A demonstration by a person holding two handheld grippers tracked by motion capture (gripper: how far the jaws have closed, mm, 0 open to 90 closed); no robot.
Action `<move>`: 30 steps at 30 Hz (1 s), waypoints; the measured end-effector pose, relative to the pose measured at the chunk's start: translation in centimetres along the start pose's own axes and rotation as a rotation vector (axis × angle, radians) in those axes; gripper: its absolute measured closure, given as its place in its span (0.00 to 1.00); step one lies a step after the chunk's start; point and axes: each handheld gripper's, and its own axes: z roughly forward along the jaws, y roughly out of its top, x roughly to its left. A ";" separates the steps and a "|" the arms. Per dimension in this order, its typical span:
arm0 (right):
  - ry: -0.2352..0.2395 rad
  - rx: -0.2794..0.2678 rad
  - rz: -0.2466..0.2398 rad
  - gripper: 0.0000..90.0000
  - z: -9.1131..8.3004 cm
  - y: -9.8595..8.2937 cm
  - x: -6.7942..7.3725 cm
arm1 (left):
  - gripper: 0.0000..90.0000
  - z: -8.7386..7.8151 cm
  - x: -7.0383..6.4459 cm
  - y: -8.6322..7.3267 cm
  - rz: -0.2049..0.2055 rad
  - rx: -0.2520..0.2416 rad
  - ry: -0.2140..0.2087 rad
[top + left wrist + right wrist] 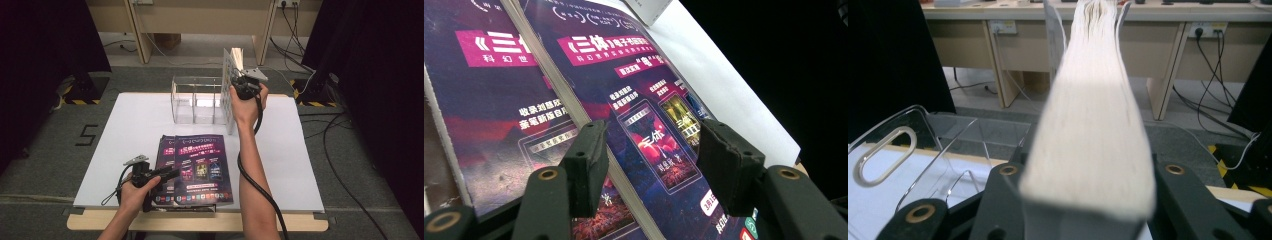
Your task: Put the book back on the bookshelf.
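Observation:
A stack of purple-covered books (200,167) lies flat at the front middle of the white board. My left gripper (169,173) rests low at the stack's left edge, open. In the left gripper view it (649,145) straddles the top book's (624,75) spine edge, with a lower book (489,100) to the left. My right gripper (240,84) is shut on another book (229,95), held upright on its edge at the right end of a clear acrylic file holder (195,102). In the right gripper view, the book's white page edge (1088,135) runs up between the jaws, and the holder (908,145) is at the left.
The white board (130,130) covers a wooden table whose front edge (200,221) shows below it. Pale desks (200,20) stand behind. Cables (345,150) trail over the floor at the right, and a "5" mark (86,135) lies at the left.

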 end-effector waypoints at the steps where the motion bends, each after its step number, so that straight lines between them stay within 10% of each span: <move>1: 0.003 -0.002 -0.001 0.70 -0.1 -0.1 0.0 | 0.50 0.0 0.0 0.0 0.000 0.000 0.000; 30: 0.113 -0.048 0.013 0.59 -5.2 -2.0 -1.8 | 0.48 0.2 -0.9 0.1 0.019 -0.011 0.004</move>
